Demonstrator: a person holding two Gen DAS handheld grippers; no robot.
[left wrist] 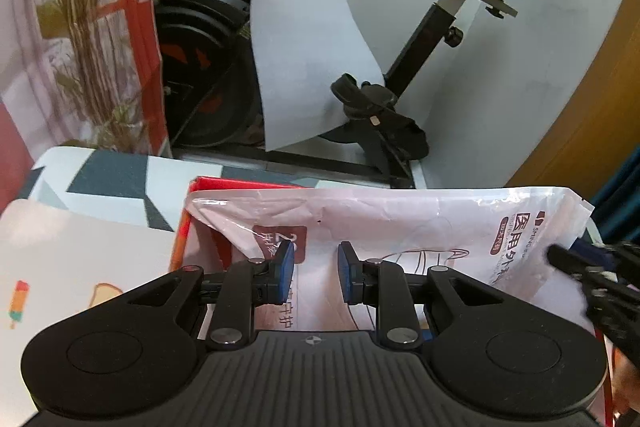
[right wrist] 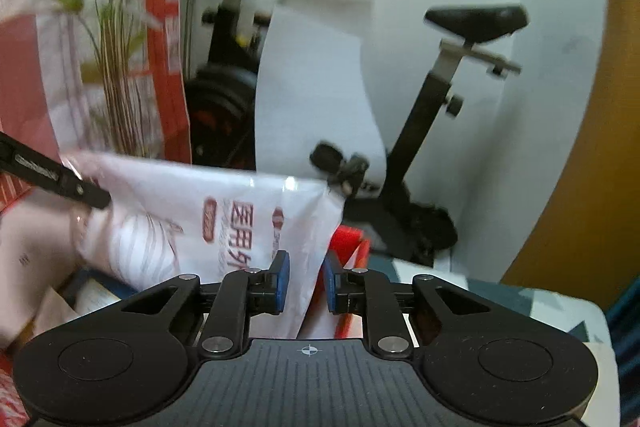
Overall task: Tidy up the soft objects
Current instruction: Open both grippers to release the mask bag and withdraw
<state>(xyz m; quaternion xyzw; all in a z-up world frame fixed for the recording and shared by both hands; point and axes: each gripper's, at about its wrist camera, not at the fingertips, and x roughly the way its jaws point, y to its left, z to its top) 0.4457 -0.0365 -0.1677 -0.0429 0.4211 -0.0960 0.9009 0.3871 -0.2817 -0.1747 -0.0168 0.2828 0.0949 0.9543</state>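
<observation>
A white plastic bag (left wrist: 400,227) with red print leans in a red box (left wrist: 200,183) on the table. My left gripper (left wrist: 316,267) hovers in front of the bag's broad face. Its blue pads stand apart, and nothing is pinched between them. In the right wrist view the bag (right wrist: 180,227) stretches leftward, and the left gripper's fingers (right wrist: 60,183) touch its left end. My right gripper (right wrist: 306,283) is open, and the bag's right corner hangs loose between its pads. The red box (right wrist: 348,239) shows behind that corner. The right gripper's fingers (left wrist: 568,259) reach the bag's right edge.
A black exercise bike (left wrist: 440,47) draped with a white sheet (left wrist: 304,47) stands close behind the table. A tall plant (left wrist: 92,27) and a red panel are at the left. A patterned tablecloth (left wrist: 120,179) and a white printed card (left wrist: 80,287) lie left of the box.
</observation>
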